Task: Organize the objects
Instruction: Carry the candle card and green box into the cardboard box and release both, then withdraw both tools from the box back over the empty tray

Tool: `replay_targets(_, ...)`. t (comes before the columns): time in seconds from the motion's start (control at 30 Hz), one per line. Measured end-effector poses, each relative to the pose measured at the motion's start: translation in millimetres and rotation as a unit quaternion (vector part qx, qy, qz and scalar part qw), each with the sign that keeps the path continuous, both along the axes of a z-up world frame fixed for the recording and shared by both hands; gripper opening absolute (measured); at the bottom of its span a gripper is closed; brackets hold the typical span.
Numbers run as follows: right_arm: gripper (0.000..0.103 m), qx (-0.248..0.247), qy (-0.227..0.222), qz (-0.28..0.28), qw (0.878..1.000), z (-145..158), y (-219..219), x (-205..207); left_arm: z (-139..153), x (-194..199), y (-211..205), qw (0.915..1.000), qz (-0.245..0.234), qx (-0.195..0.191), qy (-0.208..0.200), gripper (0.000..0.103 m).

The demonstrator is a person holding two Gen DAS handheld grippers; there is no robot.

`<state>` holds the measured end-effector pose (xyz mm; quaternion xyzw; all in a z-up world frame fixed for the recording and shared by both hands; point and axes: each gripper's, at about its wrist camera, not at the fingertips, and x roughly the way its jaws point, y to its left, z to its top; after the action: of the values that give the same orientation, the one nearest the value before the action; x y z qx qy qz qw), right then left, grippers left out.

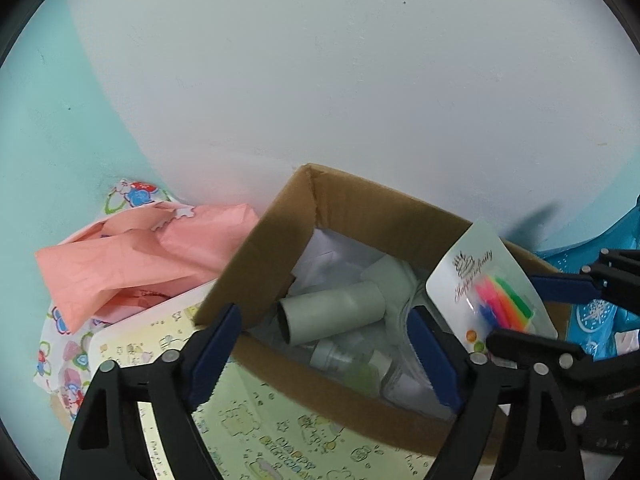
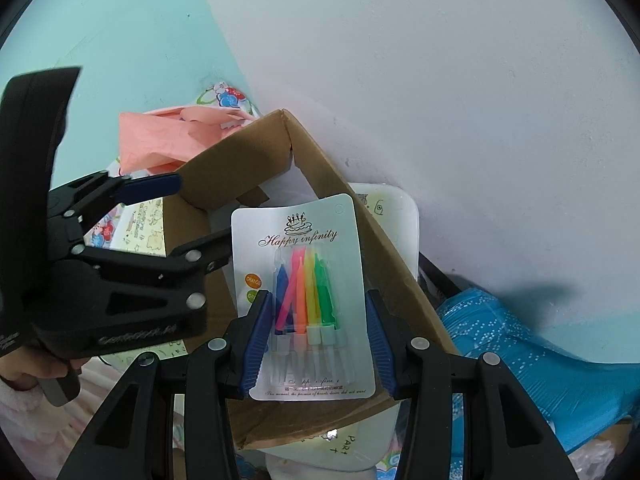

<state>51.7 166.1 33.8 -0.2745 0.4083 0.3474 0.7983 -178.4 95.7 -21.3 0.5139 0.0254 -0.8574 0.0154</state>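
Observation:
The candle pack, a white card with several bright candles under a blister, stands upright over the right wall of the brown cardboard box. My right gripper is shut on the card's two side edges. In the left wrist view the candle pack leans on the box with the right gripper behind it. My left gripper hangs open above the box with nothing between its fingers. A grey cardboard tube and clear bottles lie inside. A hand holds the left gripper.
A crumpled pink paper bag lies left of the box on floral cloth. A yellow-green printed tray sits under the box. A blue plastic packet lies to the right. A pale wall stands close behind.

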Motion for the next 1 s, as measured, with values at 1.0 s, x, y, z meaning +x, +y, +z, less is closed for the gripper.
replay_targets(1.0, 0.069, 0.007, 0.057, -0.074, 0.996, -16.8, 11.8, 8.2, 3.6, 45.6, -31.3, 0.9981, 0.038, -0.034, -0.034, 0.098)
